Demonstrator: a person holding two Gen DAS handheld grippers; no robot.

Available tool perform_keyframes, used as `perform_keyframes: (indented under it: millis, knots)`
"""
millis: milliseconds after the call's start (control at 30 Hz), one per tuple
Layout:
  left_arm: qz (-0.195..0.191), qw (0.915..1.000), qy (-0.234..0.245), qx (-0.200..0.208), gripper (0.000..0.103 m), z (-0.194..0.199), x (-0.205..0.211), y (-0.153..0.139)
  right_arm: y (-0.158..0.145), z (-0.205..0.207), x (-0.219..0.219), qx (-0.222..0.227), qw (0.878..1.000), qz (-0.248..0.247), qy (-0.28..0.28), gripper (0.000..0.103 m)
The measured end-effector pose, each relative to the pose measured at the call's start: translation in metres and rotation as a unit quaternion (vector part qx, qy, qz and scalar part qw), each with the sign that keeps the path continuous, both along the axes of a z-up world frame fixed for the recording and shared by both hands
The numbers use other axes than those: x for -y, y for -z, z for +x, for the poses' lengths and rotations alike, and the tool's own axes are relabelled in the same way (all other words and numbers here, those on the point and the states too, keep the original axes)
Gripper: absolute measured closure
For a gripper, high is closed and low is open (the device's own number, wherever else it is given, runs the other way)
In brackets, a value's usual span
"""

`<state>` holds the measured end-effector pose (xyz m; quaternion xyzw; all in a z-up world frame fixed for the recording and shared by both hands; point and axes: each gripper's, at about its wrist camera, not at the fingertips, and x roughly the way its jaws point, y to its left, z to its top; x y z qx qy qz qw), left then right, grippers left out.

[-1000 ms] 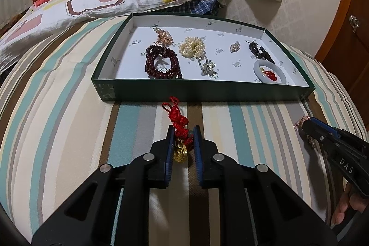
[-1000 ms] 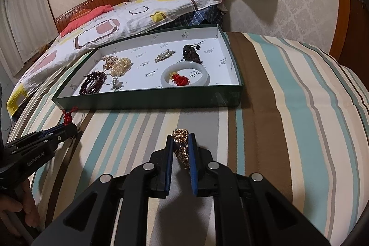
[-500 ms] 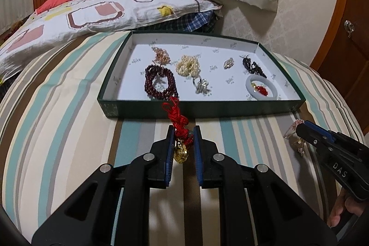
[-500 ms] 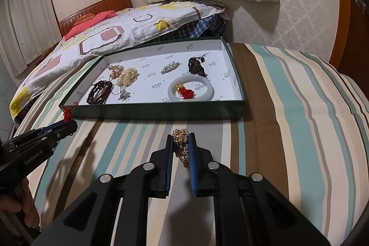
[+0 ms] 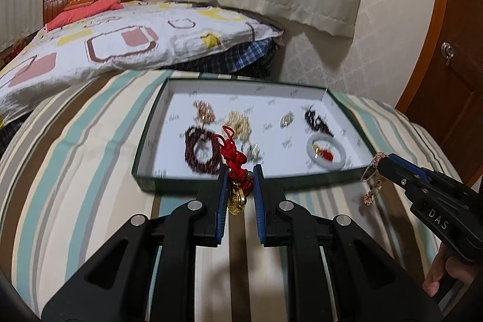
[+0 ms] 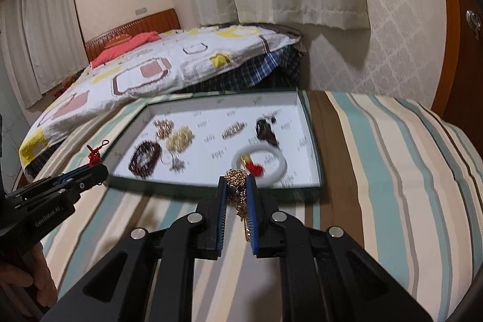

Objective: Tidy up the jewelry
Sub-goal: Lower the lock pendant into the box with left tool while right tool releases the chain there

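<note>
While both loads hung short of tray (image 5: 169,186): left tool (image 5: 240,180) pinched red knot charm (image 5: 232,154), right tool (image 6: 238,189) pinched gold chain (image 6: 237,181). Carry step; next move needed forward reach over tray's near wall, then release.

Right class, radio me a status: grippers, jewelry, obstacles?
Left gripper shut on red knot charm. Right gripper shut on gold chain. Both lifted short of tray. Path to tray looks clear.
</note>
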<state>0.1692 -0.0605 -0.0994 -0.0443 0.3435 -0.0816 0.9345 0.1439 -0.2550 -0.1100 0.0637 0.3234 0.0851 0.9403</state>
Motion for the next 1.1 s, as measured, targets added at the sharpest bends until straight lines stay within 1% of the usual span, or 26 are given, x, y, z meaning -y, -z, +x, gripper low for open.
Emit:
perform_keyframes:
  millis: [233, 400, 633, 767, 967, 1100]
  knots:
    - [0.002, 0.9994, 0.003, 0.035, 0.087, 0.024, 0.004, -0.021, -0.026, 0.029, -0.011, 0.041, 0.999, 0.001, -0.014, 0.090]
    - [0.012, 0.9987, 0.001, 0.049, 0.087, 0.057, 0.007, -0.027, -0.033, 0.057, -0.019, 0.058, 0.998, -0.005, -0.022, 0.090]
    - [0.024, 0.9987, -0.005, 0.046, 0.087, 0.107, 0.008, -0.020, -0.029, 0.104, -0.025, 0.058, 0.998, -0.011, -0.026, 0.090]
    - [0.029, 0.9990, -0.008, 0.033, 0.087, 0.141, 0.009, -0.012, -0.023, 0.128, -0.027, 0.053, 0.998, -0.017, -0.024, 0.090]
    - [0.039, 0.9991, -0.010, 0.011, 0.087, 0.177, 0.010, 0.003, -0.006, 0.162, -0.029, 0.029, 0.999, -0.030, -0.020, 0.090]
    - [0.051, 0.9985, -0.011, -0.012, 0.087, 0.197, 0.011, 0.015, 0.005, 0.181, -0.029, 0.007, 0.999, -0.040, -0.020, 0.090]
